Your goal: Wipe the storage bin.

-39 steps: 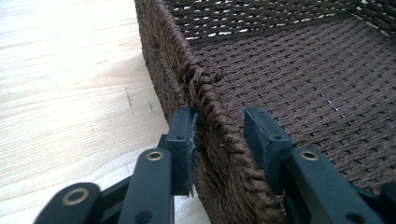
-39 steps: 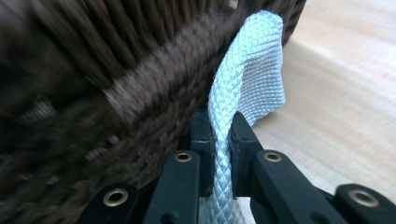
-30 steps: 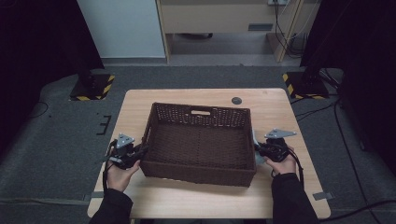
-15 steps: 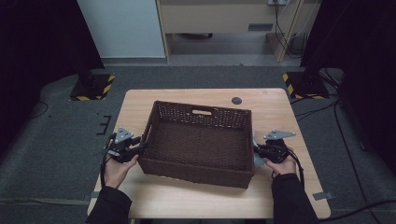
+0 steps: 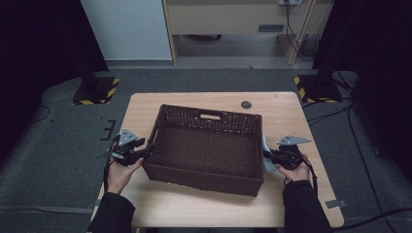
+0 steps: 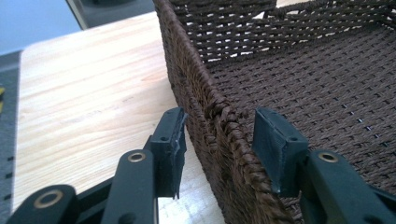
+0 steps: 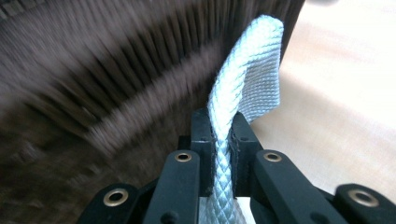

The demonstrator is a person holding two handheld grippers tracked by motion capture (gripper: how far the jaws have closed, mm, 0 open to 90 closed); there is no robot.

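Basket point(image 5: 206, 145): on the tabletop point(image 5: 286, 111), between both tools.
Left tool point(image 6: 219, 140): jaws just been opening, straddling the basket's left rim without pressing.
Right tool point(image 7: 222, 140): clenched on the pale strap point(image 7: 252, 70) at the basket's right wall.

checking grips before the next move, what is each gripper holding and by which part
The right gripper is shut on a pale woven strap, pinching its lower part. The left gripper holds nothing: its jaws have just been opening and straddle the basket rim without pressing.

No readable text, label, brand, number or sign appears on anything here; the woven surfaces and wood carry no lettering.
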